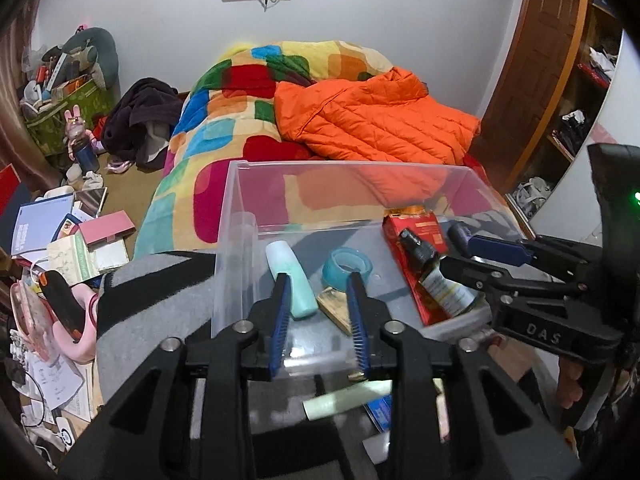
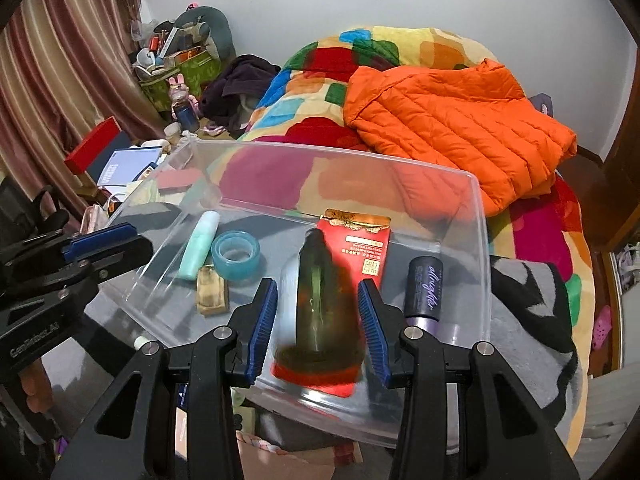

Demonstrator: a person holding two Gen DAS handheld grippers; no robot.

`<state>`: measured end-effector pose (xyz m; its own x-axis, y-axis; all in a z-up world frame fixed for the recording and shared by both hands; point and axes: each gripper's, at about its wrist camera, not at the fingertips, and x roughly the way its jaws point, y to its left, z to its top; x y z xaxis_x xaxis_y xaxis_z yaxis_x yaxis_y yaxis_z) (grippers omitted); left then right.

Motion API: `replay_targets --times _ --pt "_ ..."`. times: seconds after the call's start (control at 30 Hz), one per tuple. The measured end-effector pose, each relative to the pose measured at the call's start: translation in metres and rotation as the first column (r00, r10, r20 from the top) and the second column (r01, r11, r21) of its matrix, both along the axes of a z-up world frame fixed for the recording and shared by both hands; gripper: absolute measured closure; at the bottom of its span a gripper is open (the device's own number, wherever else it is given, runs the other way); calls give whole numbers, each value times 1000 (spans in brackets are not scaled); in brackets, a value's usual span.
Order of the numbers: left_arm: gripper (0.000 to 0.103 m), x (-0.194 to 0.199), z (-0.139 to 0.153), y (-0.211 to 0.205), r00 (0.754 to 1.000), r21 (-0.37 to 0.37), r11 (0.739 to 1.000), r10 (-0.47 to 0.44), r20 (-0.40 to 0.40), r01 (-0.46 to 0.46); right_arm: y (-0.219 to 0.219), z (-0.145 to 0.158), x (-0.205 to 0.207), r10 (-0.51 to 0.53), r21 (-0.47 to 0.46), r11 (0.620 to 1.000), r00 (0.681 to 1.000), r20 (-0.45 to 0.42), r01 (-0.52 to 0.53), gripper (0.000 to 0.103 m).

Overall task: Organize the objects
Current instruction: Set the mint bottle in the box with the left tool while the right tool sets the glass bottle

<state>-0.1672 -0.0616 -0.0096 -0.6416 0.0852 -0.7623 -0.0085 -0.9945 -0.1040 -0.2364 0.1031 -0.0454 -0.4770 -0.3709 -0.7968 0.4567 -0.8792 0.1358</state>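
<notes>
Your left gripper (image 1: 320, 280) hangs released over the clear bin (image 2: 400, 168), above tube (image 1: 290, 280) and tape (image 1: 347, 267). Your right gripper (image 2: 318, 296) is parted too; the blurred green bottle (image 2: 318, 280) sits between its pads, unpressed, on the red packet (image 2: 360, 240).

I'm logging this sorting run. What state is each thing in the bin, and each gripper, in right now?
Clear bin: uncovered, holding items.
Mint tube: lying flat.
Tape roll: flat, hole up.
Red packet: flat, top torn.
Green bottle: blurred, between right gripper's fingers.
Purple bottle: capped, lying.
Left gripper: open, empty.
</notes>
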Motion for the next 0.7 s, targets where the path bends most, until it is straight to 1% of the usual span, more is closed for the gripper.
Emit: replay_targets --times 0.03,0.1,0.23,0.27,0.3,0.33,0.37,0.43,0.5,0.6,0.7 --pt "64 4 3 1 1000 -7 1000 1 -11 -2 1 2 0 -4 -2 1000 1000 -1 4 60" --pt "54 12 8 4 999 -24 1000 4 -33 -4 5 8 4 -12 -5 1000 1000 -15 12 57" --pt "45 33 19 8 997 -50 999 4 -71 -7 13 24 19 -17 -9 1000 998 -54 17 55" --pt "43 38 21 8 997 -52 999 4 -78 -8 15 27 23 -17 -12 1000 998 -63 17 51" --pt "41 42 23 8 997 -52 999 6 -82 -10 18 31 27 -19 -15 1000 997 -72 18 48" --pt "41 49 26 8 996 -46 999 8 -88 -12 21 35 34 -23 -20 1000 996 -88 21 42" --pt "40 54 28 8 996 -38 999 7 -92 -10 24 38 39 -25 -23 999 995 -100 23 41" --pt "37 67 31 8 995 -29 1000 8 -103 -11 31 44 52 -29 -30 999 993 -118 25 40" --pt "33 81 34 9 993 -37 999 18 -119 -23 38 46 62 -41 -43 998 992 -122 36 40" --pt "32 102 34 14 991 -43 999 24 -131 -30 49 45 81 -62 -71 996 992 -111 55 40" --pt "31 120 28 18 993 -37 999 24 -118 -28 60 39 97 -84 -78 994 992 -97 76 40"
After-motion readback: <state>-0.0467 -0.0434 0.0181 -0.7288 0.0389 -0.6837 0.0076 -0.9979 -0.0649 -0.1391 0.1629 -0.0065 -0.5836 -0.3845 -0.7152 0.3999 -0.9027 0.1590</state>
